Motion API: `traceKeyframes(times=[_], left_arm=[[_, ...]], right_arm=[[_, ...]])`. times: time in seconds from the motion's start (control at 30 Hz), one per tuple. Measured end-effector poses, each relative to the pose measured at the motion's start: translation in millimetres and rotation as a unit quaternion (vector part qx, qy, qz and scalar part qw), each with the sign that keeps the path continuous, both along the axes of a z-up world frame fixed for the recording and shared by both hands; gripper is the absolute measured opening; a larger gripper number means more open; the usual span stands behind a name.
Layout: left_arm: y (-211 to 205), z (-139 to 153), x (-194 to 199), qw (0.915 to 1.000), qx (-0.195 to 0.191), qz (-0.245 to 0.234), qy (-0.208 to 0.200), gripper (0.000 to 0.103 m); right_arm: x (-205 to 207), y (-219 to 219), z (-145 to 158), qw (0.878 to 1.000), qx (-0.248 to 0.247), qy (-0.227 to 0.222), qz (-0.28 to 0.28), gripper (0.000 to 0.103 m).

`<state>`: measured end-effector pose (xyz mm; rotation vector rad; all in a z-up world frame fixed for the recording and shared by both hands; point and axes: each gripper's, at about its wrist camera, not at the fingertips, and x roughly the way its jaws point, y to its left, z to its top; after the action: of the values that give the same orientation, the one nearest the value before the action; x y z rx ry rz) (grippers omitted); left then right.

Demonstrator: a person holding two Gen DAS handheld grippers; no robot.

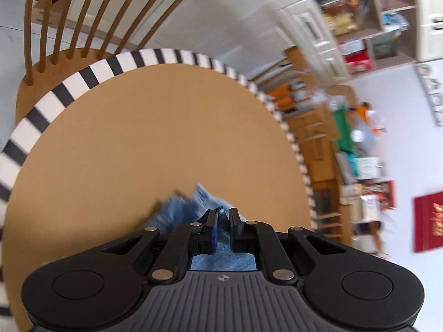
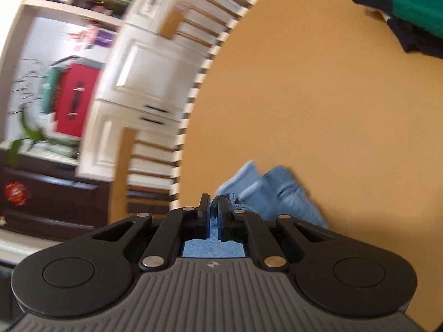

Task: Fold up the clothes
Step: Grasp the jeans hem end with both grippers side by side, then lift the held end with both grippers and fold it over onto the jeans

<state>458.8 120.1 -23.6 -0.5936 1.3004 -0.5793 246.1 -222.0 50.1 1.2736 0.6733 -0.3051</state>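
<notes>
**A:** What did we see from the left wrist view?

**B:** We saw the left gripper (image 1: 223,215) with its fingers (image 1: 211,222) clamped on a light blue cloth (image 1: 188,211). The cloth bunched ahead of the fingertips, blurred, and more of it showed between the fingers nearer the camera. It hung over the tan round bench (image 1: 155,138), toward the bench's near edge. The bench rim carried black and white stripes, and a wooden chair (image 1: 69,27) with a slatted back stood just past the far edge.

**A:** And from the right wrist view?

**B:** We saw the right gripper (image 2: 213,207) with its fingers (image 2: 204,213) pinched on a hemmed edge of the same light blue cloth (image 2: 279,191). The rest of it trailed off to the right over the bench (image 2: 318,96), near the striped left edge. A dark navy and green garment (image 2: 409,8) lay at the far right of the bench, well apart from the blue cloth. We could not tell whether the blue cloth touched the bench surface. White cabinets (image 2: 149,66) and shelves were blurred behind.
</notes>
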Motion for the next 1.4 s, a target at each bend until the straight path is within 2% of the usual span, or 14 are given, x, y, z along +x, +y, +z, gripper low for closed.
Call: traceKeyframes(times=[0.2,0.33,0.37,0.4,0.43,0.5,0.57,0.67,0.73,0.83,0.93,1.07,1.2,1.4], left_arm=[[-30.0,-46.5,22.6,0.9989,0.04,0.017,0.019,0.009],[-33.8,-54.7,34.4,0.9978,0.063,0.02,0.006,0.039],[-28.4,-52.9,38.0,0.998,0.058,0.026,0.005,0.039],[-21.2,-49.4,42.0,0.9985,0.045,0.033,0.002,0.039],[-14.2,-42.7,44.1,0.9989,0.031,0.033,-0.01,0.038],[-7.1,-15.1,26.2,0.9947,0.022,-0.019,-0.099,0.037],[-2.0,15.0,2.9,0.9762,0.017,-0.082,-0.2,0.037],[-17.9,27.5,-50.4,0.9264,0.03,-0.198,-0.319,0.032],[-39.2,14.5,-76.9,0.8938,0.059,-0.251,-0.367,0.028],[-71.4,-12.6,-83.3,0.8759,0.111,-0.273,-0.382,0.02],[-82.8,-35.5,-72.9,0.8876,0.137,-0.262,-0.353,0.016],[-93.2,-56.6,-61.2,0.8788,0.161,-0.28,-0.351,0.014],[-90.5,-60.2,-51.2,0.9026,0.155,-0.247,-0.317,0.013],[-93.2,-60.1,-52.9,0.8979,0.158,-0.248,-0.328,0.013]], right_arm=[[23.8,-11.9,-50.2,0.998,0.027,0.046,-0.016,0.005],[20.7,-18.7,-73.3,0.996,0.069,0.048,-0.042,0.009],[16.6,-21.8,-74.5,0.994,0.077,0.044,-0.059,0.021],[10.0,-25.2,-68.7,0.994,0.07,0.041,-0.079,0.047],[3.1,-28.1,-59.7,0.993,0.054,0.038,-0.096,0.055],[-8.3,-26.8,-27.8,0.997,-0.029,-0.014,-0.066,0.042],[-12.5,-2.7,6.4,0.984,-0.168,-0.052,0.012,0.026],[0.2,61.5,24.6,0.914,-0.364,-0.046,0.171,0.014],[13.8,90.4,13.2,0.884,-0.411,-0.024,0.222,0.014],[38.3,105.7,-12.6,0.867,-0.437,0.013,0.237,0.014],[56.5,100.6,-37.7,0.88,-0.412,0.048,0.231,0.014],[66.6,98.6,-63.7,0.884,-0.4,0.069,0.23,0.012],[71.6,90.5,-74.0,0.897,-0.388,0.07,0.2,0.012],[75.7,89.9,-74.7,0.896,-0.392,0.071,0.196,0.012]])
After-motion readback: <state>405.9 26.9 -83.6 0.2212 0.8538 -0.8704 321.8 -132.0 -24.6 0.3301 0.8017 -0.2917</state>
